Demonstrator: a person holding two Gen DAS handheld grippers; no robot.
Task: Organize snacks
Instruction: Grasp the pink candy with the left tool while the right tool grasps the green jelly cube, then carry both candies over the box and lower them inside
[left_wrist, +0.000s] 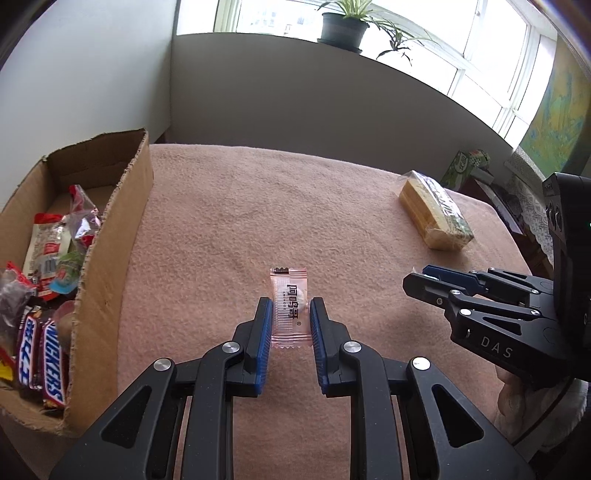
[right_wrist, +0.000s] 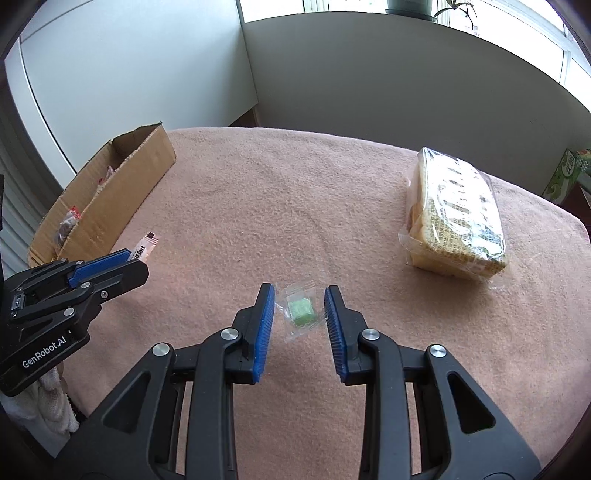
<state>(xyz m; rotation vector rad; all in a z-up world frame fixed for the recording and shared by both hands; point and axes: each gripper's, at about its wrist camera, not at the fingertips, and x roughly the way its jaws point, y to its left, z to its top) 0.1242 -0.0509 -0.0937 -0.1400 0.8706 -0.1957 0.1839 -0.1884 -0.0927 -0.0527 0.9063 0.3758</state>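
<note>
A small pink candy packet (left_wrist: 289, 308) lies flat on the pink tablecloth (left_wrist: 258, 206) between the open fingers of my left gripper (left_wrist: 291, 303); the pads stand just beside its long edges. In the right wrist view, a clear packet with a green candy (right_wrist: 301, 311) lies between the open fingers of my right gripper (right_wrist: 300, 295). The right gripper also shows in the left wrist view (left_wrist: 424, 278), and the left gripper in the right wrist view (right_wrist: 136, 258). A cardboard box (left_wrist: 107, 258) at the left holds several snacks, among them Snickers bars (left_wrist: 51, 369).
A large clear-wrapped block of yellow wafers (right_wrist: 456, 214) lies at the right on the table, and shows in the left wrist view (left_wrist: 436, 210). A green carton (left_wrist: 465, 166) stands beyond the table's right edge. A wall and a window sill with a plant (left_wrist: 343, 26) are behind.
</note>
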